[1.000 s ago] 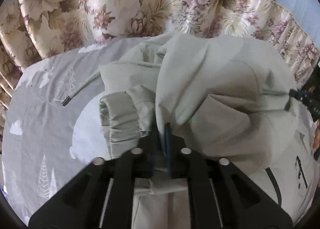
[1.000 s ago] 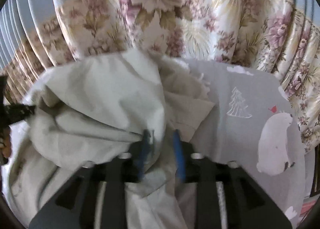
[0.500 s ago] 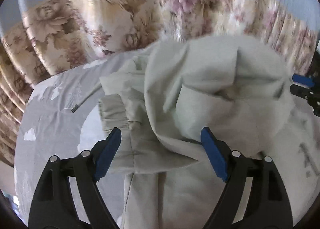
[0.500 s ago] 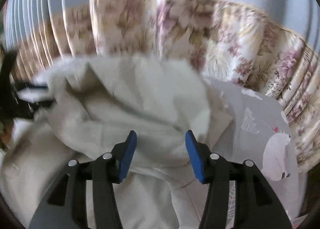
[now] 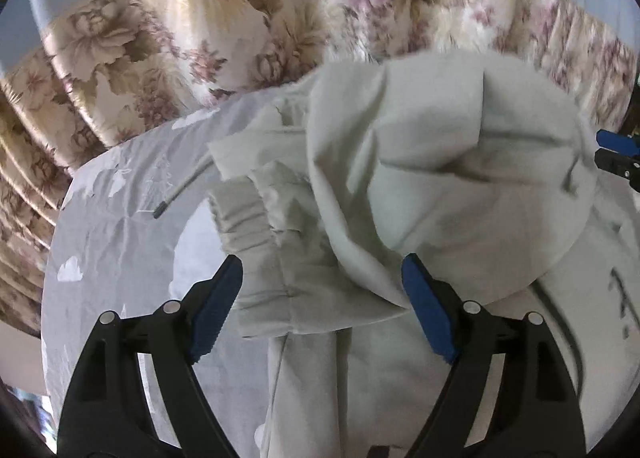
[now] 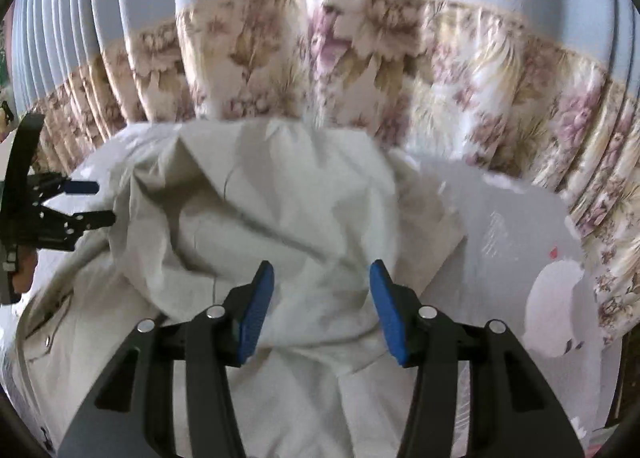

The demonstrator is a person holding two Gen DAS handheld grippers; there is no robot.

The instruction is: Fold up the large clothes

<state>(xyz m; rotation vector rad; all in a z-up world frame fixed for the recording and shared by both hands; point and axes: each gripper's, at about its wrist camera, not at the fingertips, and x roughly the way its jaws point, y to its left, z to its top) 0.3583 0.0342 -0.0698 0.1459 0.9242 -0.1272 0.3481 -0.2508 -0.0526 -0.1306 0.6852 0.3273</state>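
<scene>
Both claws have let go within the last second. The left claw (image 5: 322,298), which a second ago was clamped on a fold of the pale grey-green jacket (image 5: 420,178), now stands wide open, its blue pads (image 5: 216,304) clear of the cloth on either side. The right claw (image 6: 321,308), earlier nipping the fabric near the hood, is likewise parted, at a moderate spread, with cloth below the gap but not pressed by either pad.

The jacket lies bunched on the bed sheet (image 5: 112,226), a grey sheet printed with white trees and a bear. Its upper part has been dropped over the body; an elastic cuff (image 5: 248,218) and a drawcord tip (image 5: 159,214) protrude at the left edge. The floral curtain (image 6: 360,70) hangs behind the bed.

Assessment: one fold has been laid and released. The result is lumpy, not flat, so smoothing or a further fold appears necessary.

Pose: both claws point steeply downward over the near edge of the garment and have drawn back from it. Each claw is visible at the margin of the other's view, level with the jacket's sides.
</scene>
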